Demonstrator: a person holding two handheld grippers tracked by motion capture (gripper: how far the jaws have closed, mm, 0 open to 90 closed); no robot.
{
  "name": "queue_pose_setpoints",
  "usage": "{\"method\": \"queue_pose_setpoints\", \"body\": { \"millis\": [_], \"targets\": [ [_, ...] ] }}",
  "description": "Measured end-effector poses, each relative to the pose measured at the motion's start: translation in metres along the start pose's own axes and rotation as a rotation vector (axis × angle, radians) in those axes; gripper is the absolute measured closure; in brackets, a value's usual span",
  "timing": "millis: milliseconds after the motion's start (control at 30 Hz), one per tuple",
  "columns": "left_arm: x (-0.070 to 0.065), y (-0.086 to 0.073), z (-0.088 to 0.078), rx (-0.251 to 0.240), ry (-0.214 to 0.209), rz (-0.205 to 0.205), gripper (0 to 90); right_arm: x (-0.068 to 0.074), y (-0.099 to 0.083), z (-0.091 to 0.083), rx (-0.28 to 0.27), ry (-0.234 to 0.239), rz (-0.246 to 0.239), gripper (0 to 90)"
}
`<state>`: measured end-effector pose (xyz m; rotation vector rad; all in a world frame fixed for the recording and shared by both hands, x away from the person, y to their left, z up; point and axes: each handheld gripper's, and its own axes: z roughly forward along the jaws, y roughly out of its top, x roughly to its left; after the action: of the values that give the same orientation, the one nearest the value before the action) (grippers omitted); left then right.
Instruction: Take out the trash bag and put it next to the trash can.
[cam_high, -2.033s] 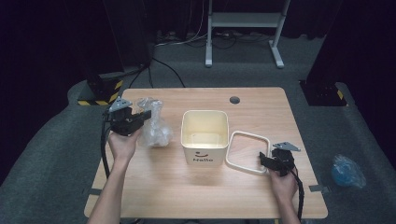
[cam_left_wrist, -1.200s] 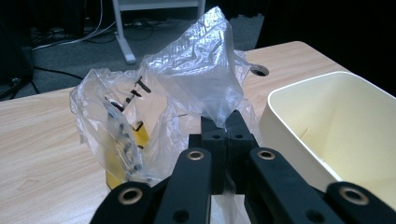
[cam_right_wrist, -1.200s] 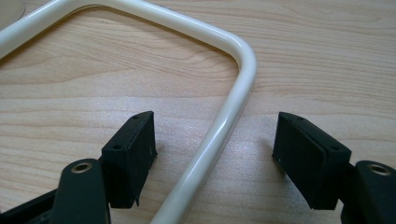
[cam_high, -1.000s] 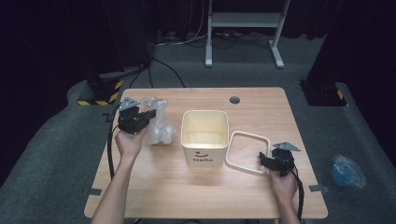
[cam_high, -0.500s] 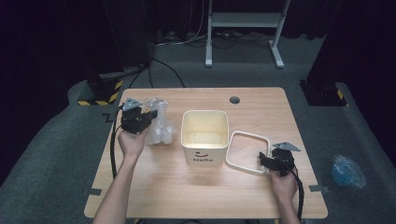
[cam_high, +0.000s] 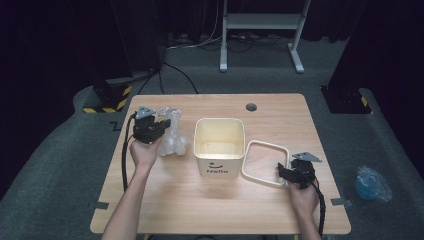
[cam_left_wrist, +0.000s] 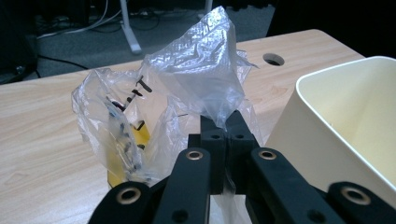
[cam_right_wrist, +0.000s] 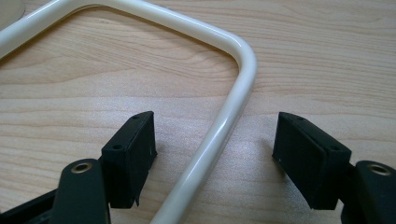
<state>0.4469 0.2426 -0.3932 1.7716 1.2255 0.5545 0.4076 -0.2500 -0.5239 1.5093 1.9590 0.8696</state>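
**Thin bag in a tight pinch, ring frame not yet gripped**

The first risk is at the left tool (cam_left_wrist: 224, 135). Its 2 jaws are clenched on a fold of the crumpled, clear plastic bag (cam_left_wrist: 187, 88), and the film is thin and slippery. If the hand lifts quickly, I think the fold can slide out of the pads or the film can tear. The bag must probably go into the cream, square plastic bin (cam_high: 219, 145) with "Hello" printed on its front. The loose part of the bag can catch on the bin's rim and hang outside, because the tool holds the bag at 1 place. Something yellow is inside the bag, but what it is I cannot tell.

The second risk is at the right tool (cam_right_wrist: 217, 154). Its jaws stand released, 1 on each side of a rounded bar of the cream, square plastic ring frame (cam_right_wrist: 233, 88), and the pads do not touch it. The bar is smooth and lies flat on the light wooden surface (cam_high: 200, 205); when the jaws close, it may slip or the frame may turn.

In the high view, the bag sits just beside the bin, on its left, and the left tool (cam_high: 150, 127) holds it at the bag's left side. The frame (cam_high: 265, 162) lies against the bin's right side, and the right tool (cam_high: 287, 172) is at its near right corner.
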Motion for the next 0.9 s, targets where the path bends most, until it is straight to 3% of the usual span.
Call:
{"method": "queue_pose_setpoints", "body": {
  "millis": [367,733,900],
  "targets": [
    [-0.001,-0.001,0.001,0.015,0.009,0.02,85.4,0.0,0.0,0.0,0.0,0.002,-0.004,28.8],
    [-0.004,0.0,-0.005,0.029,-0.002,0.024,58.1,0.0,0.0,0.0,0.0,0.002,-0.004,28.8],
    [-0.006,0.0,-0.009,0.03,-0.014,0.024,50.1,0.0,0.0,0.0,0.0,0.002,-0.005,28.8]
  ]
}}
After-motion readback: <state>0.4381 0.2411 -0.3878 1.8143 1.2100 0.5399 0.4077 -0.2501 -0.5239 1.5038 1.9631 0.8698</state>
